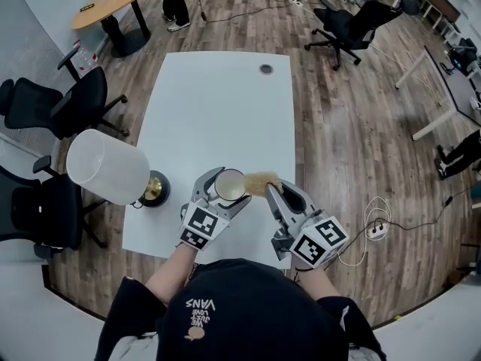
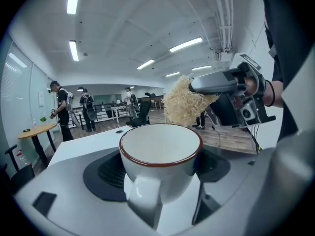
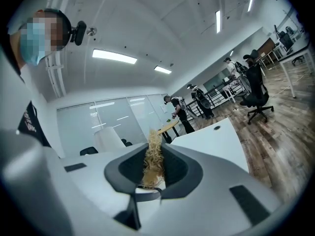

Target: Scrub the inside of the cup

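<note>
A white cup (image 1: 229, 184) with a dark red rim is held above the white table's near end, my left gripper (image 1: 219, 195) shut on it. In the left gripper view the cup (image 2: 160, 160) sits upright between the jaws, handle toward the camera, its inside bare. A tan fibrous scrubber (image 1: 261, 182) hangs just right of the cup's rim, outside it, with my right gripper (image 1: 279, 198) shut on it. The scrubber (image 2: 186, 103) shows above the cup's far rim, and the scrubber (image 3: 153, 160) is pinched between the right jaws.
A white table (image 1: 218, 119) runs away from me, with a round cable port (image 1: 266, 69) near its far end. A white lamp shade (image 1: 107, 166) on a brass base (image 1: 154, 188) stands at the table's left edge. Black office chairs (image 1: 71, 100) stand left; cables (image 1: 376, 228) lie right.
</note>
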The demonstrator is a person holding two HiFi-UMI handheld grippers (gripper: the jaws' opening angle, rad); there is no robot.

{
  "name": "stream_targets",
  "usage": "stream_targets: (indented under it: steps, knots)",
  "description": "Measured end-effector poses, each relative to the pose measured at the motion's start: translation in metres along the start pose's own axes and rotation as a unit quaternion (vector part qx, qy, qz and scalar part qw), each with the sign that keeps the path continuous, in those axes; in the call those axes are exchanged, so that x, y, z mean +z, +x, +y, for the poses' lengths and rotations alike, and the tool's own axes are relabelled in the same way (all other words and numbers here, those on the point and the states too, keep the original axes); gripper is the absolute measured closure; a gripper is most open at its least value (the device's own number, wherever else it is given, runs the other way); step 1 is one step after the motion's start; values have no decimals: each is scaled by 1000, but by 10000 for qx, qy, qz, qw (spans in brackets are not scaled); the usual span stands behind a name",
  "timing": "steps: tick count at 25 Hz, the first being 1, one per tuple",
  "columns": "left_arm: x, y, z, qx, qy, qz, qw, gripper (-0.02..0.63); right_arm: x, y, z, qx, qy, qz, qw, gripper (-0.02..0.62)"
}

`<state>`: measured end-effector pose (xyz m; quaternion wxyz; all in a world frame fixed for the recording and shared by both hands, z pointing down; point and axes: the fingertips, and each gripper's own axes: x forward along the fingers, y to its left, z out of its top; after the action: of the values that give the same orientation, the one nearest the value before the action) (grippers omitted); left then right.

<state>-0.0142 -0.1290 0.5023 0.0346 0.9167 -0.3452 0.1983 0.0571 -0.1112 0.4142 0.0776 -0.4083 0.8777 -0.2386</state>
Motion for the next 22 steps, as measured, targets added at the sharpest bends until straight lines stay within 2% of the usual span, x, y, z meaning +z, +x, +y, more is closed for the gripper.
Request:
stream_targets:
  steps: [9,22]
  knots:
    - [-21,33,41,194,-186,-145,9995,198,-8,1,-26,-406,159,80,9990,525]
    - [-77,94,86,309,-776,110,9964,198,-29,14,-60,-741,304,403,9960,525]
